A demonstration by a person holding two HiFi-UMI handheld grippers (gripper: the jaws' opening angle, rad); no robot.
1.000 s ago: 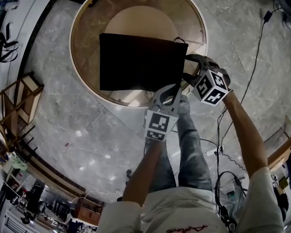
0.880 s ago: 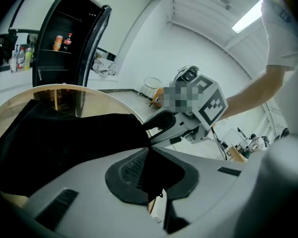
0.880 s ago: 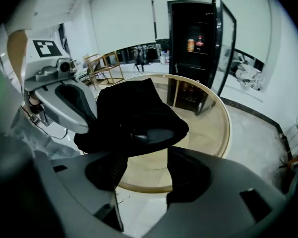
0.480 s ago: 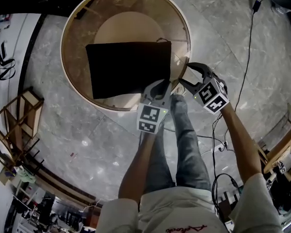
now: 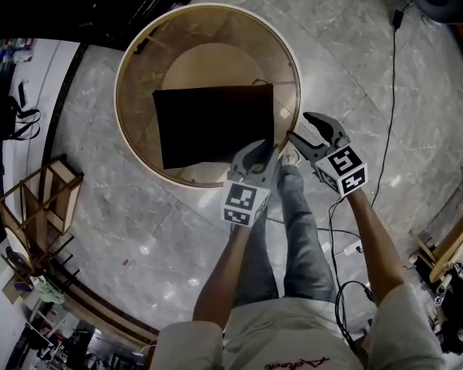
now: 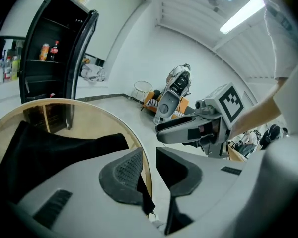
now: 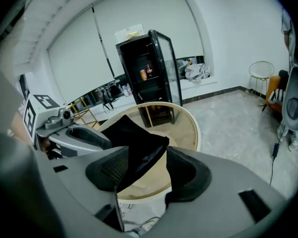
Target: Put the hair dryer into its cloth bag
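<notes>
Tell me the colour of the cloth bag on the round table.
The cloth bag is plain black; the head view shows it best.

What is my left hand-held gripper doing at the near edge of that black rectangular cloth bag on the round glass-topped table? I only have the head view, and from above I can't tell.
Observer: The left gripper view shows the left hand-held gripper with jaws apart, having just been opening. A thin black strip, seemingly part of the black rectangular cloth bag, hangs in the gap, unpinched.
Operator: Is anything in the right one?
Observer: No. In its own view the right hand-held gripper is wide open and clamps nothing; the bag's corner shows through the gap.
Operator: Does the bag lie flat?
Observer: No. Seen side-on, it humps up off the round glass-topped table.
</notes>
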